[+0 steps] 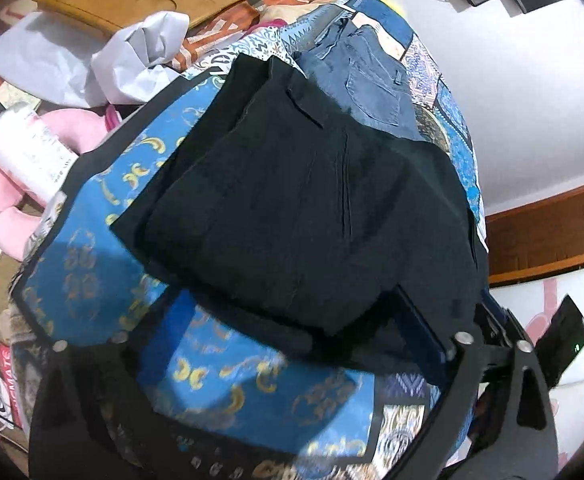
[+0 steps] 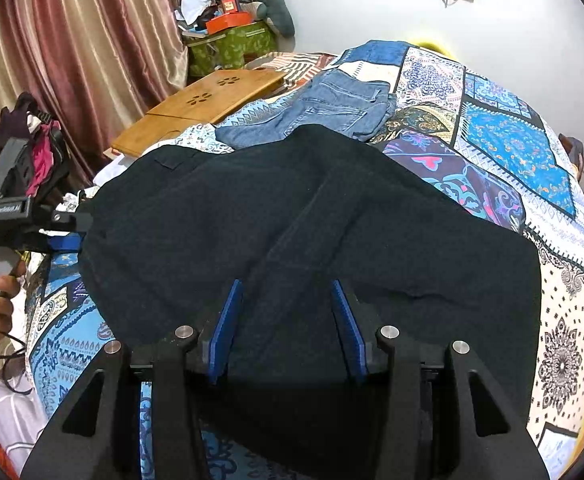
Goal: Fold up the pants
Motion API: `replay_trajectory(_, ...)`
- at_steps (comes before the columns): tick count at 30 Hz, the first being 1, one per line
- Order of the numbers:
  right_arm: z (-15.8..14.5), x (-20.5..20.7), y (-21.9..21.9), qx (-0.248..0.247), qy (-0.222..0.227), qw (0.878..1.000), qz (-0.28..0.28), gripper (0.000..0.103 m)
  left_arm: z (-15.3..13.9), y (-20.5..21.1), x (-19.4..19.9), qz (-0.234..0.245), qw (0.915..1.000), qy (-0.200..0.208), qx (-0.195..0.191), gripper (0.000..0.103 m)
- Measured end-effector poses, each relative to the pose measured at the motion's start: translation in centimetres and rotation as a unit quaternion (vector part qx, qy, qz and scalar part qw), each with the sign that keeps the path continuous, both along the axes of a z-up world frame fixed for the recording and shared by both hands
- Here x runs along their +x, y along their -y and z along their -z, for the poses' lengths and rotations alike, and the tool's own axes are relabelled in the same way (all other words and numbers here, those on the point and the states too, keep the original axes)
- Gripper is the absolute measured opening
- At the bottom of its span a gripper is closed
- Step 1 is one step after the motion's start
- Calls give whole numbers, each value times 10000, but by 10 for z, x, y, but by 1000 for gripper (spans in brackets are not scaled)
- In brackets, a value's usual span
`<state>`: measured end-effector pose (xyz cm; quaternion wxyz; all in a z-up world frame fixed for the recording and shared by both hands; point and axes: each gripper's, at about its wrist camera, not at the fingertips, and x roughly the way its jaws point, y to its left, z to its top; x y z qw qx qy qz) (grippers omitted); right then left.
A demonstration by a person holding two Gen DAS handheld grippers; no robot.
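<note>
Spread over the whole bed, a patchwork quilt (image 2: 504, 144). On top of it, folded black pants (image 2: 292, 216), doubled over, covering the near half. Just behind and touching, blue jeans (image 2: 332, 108). Further back, a wooden lap tray (image 2: 199, 108). Right claw (image 2: 287, 320) parted about halfway, blue pads astride a ridge of the black cloth, not pinching it. Left claw (image 1: 227, 364) spread wide at the pants' edge, gripping nothing.
</note>
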<state>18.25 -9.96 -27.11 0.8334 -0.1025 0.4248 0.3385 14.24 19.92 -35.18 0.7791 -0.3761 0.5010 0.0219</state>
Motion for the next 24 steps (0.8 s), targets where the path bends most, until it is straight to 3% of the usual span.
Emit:
replay_trajectory(7, 1, -1, 0, 43, -2, 10000, -11, 45, 12, 0, 28, -150, 9991, -281, 265, 98)
replay_trajectory(9, 1, 0, 1, 68, -13, 10000, -5, 45, 11, 0, 34, -197, 9980, -380, 455, 73)
replay_trajectory(15, 1, 0, 2, 121, -23, 9999, 15, 45, 9, 0, 39, 52, 9982, -304, 521, 32)
replay_trajectory(21, -7, -3, 10, 261, 13, 9995, 166, 45, -32, 25, 44, 301, 9847, -23, 1714, 19)
replay_trajectory(24, -19, -6, 23, 377, 197, 9986, 328, 46, -61, 35, 46, 433, 9788, 313, 1976, 17)
